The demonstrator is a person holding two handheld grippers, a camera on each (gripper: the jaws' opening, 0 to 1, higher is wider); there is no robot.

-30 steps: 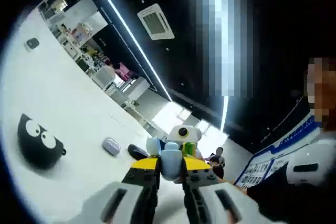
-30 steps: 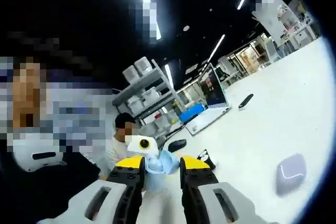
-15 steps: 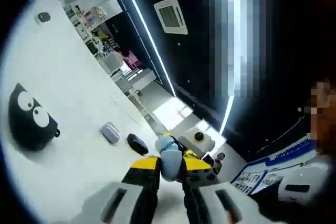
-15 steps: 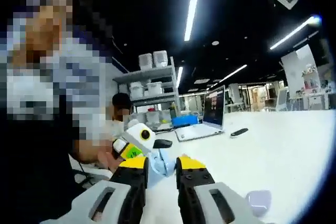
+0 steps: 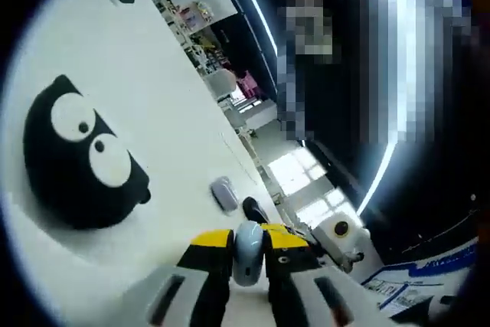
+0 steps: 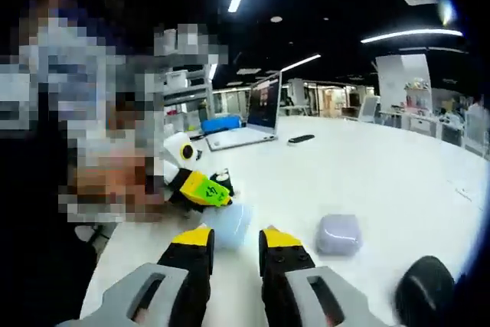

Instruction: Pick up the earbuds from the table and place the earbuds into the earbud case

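The white bench point(image 5: 161, 105) and the black pouch with eyes point(image 5: 76, 162) now look nearer. The left gripper point(image 5: 247, 244) pinches a pale blue piece point(image 6: 228, 224), probably an earbud. The right gripper point(image 6: 233, 244) has released it, jaws parted and empty. The lilac earbud case point(image 6: 339, 233) lies near, so I think placing comes next.

Open office: laptop point(image 6: 246, 124), shelving point(image 5: 181, 13).

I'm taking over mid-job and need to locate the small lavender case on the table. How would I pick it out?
On the white table, look just ahead and to the right of the right gripper. The lavender case lies shut there, a small rounded pebble shape. It is paler and smaller than the black round object nearer the view's edge.
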